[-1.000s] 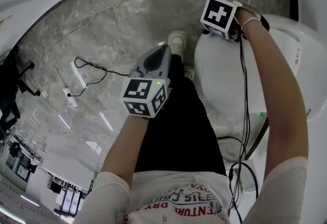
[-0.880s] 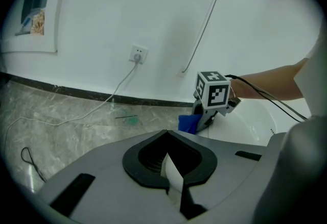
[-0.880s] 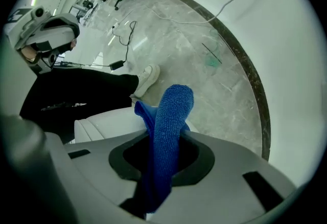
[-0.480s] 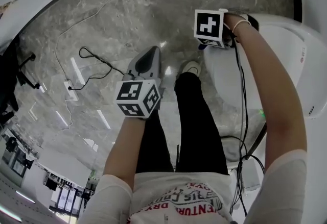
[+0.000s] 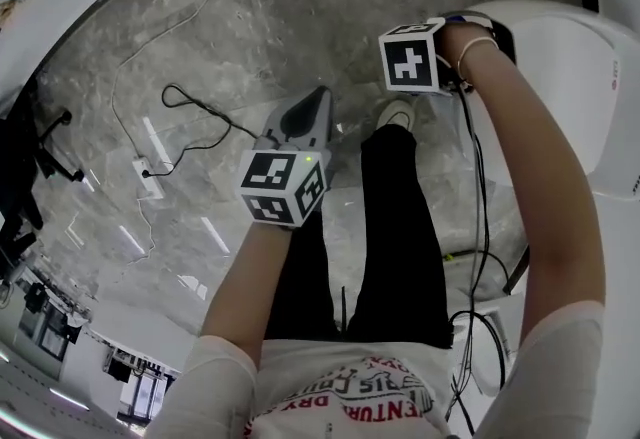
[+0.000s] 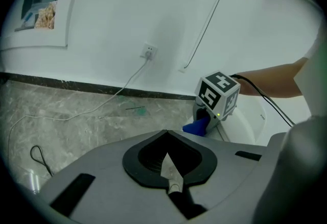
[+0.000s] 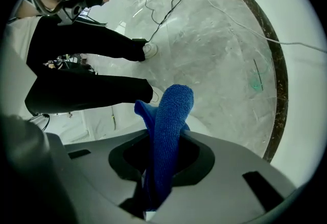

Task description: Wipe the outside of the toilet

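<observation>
**Blue cloth held at the toilet**

Head view: the right hand-held gripper (image 5: 418,57) hangs at the edge of the white toilet (image 5: 565,77). The left hand-held gripper (image 5: 312,107) is over the marble floor (image 5: 200,47), apart from the toilet.

Left gripper view: its jaws are pressed together, empty.

Right gripper view: the jaws clamp a blue cloth (image 7: 171,126) that sticks out past them.

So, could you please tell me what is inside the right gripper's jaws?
A folded blue cloth is clamped in the right gripper, its free end sticking out ahead. The pinched part is hidden by the cloth's own folds.
</observation>
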Motion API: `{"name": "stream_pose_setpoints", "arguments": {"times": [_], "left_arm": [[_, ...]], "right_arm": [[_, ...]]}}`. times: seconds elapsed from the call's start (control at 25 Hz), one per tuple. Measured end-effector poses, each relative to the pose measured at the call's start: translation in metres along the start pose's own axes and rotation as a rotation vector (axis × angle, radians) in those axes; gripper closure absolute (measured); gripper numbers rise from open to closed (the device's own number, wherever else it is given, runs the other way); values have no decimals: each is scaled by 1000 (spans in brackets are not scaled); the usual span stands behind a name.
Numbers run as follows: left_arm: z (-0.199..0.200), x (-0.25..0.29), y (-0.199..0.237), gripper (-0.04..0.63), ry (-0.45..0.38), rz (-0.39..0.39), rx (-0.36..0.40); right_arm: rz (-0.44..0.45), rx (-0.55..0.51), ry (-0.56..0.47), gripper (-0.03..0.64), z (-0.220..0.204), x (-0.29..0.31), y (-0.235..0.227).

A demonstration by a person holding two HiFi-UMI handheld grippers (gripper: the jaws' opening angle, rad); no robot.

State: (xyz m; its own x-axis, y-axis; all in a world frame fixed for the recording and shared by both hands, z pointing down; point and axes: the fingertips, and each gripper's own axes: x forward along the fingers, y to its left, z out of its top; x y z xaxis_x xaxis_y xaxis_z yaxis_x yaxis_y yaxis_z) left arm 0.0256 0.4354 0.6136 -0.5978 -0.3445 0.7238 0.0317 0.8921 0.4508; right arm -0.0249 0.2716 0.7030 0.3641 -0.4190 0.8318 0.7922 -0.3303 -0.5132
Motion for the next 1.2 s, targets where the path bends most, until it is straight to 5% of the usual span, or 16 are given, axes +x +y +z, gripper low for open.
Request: {"name": "stream_pose_setpoints", "arguments": {"times": [0.28,0.4,0.56,0.76,0.88,1.2], "left_arm": [[-25,-44,34,589,22,10,33],[-23,-66,37,589,31,2,64],[5,-87,15,589,33,-41,124],[64,-87,-70,589,24,-147,270],[90,-74,-136,589,31,-215,358],[98,-27,-324,589,98,-370,530]], "right_arm": [[-9,176,-116,541,42,1,29],[-107,281,-277,540,61,-22,31],[-252,582,-585,540,51,-81,44],[-355,923,-913,540,-14,-135,84],[-418,1095,-1014,540,-68,-144,113],[-383,1441,-1251,540,-218,-129,194]]}}
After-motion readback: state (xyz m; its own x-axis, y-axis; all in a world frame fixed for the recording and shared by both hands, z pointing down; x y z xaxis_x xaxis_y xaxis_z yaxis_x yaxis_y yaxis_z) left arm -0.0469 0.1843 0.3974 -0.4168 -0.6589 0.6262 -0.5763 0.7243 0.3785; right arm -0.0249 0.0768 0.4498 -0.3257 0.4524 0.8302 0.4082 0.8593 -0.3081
